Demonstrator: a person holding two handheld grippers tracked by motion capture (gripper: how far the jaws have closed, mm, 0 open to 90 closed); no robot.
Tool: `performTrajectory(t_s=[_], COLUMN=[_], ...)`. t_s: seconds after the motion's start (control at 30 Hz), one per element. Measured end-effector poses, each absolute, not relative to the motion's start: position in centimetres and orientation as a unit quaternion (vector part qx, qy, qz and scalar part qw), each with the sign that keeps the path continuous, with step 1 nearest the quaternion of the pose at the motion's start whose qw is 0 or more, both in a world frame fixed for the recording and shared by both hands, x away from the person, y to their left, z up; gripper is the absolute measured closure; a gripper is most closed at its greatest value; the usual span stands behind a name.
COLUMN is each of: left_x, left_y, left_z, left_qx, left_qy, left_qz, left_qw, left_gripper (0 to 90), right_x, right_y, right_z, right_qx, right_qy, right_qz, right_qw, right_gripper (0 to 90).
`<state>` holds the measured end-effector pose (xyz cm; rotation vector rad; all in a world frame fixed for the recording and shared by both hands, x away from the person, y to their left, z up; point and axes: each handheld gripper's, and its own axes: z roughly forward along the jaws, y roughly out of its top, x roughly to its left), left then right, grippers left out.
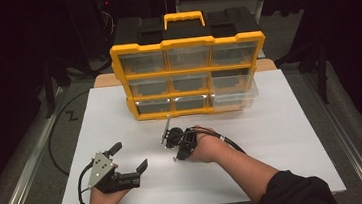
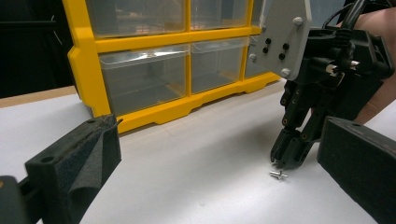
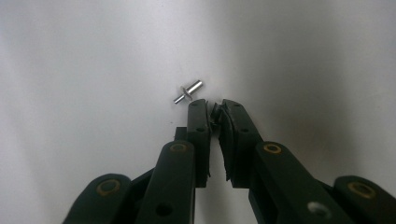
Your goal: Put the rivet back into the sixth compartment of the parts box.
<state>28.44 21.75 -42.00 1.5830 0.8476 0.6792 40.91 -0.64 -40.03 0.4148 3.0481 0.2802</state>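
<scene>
Right gripper view shows the right gripper [image 3: 214, 106] with its jaws pressed together on nothing, tips down at the white table [image 3: 93, 56]; a small metal pin [image 3: 188, 91] lies loose just beside the tips, not between them. High view has the left gripper [image 1: 130, 157] spread wide (empty), well apart from the yellow drawer cabinet [image 1: 190, 76].
</scene>
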Motion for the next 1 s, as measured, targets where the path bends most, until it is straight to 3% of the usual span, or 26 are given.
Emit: performTrajectory(t_s=[1.0], left_x=[28.5], left_y=[21.6], left_z=[-42.0], left_qx=[0.677], left_qy=[0.359], left_qz=[0.291], left_qw=[0.572], left_gripper=[0.4], right_x=[40.1], right_y=[-5.9], right_z=[-36.7], right_qx=[0.156], right_qy=[0.983], right_qz=[0.082], right_qw=[0.046], right_gripper=[84.6])
